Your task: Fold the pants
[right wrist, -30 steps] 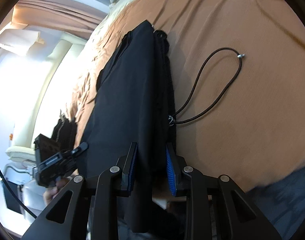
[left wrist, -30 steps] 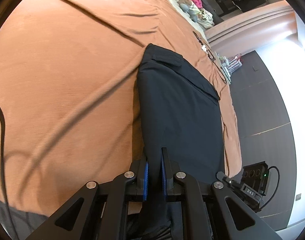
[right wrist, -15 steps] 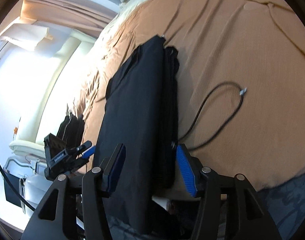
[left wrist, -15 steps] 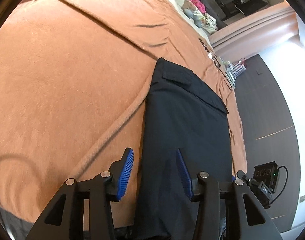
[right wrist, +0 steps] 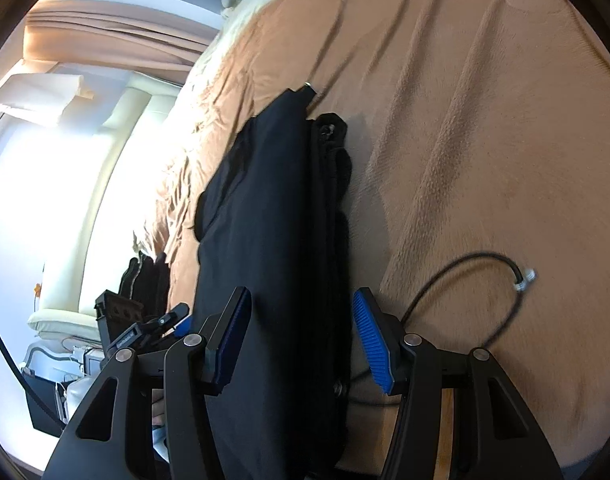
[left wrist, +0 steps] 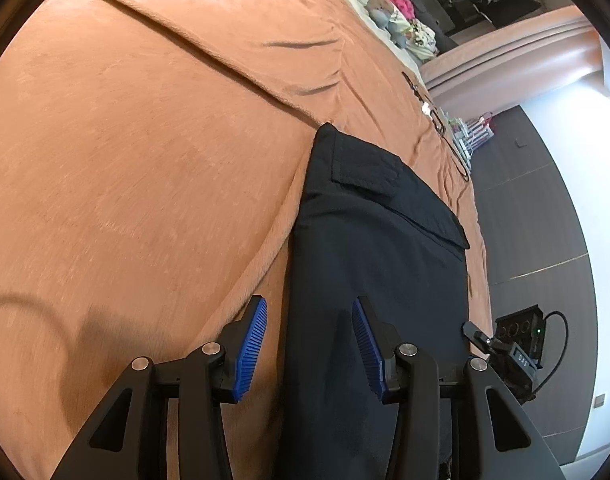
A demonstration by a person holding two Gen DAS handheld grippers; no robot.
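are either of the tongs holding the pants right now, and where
Nothing is held. Both the left tongs and right tongs stand open over the near end of the pants, pads apart from the cloth.

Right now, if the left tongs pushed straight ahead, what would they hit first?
Most likely the black pants, which already lie between the open left tongs and run forward over the orange blanket; depth is hard to judge.

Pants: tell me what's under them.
The pants lie on an orange blanket. A black cable runs under their edge; where it goes beneath them is hidden.
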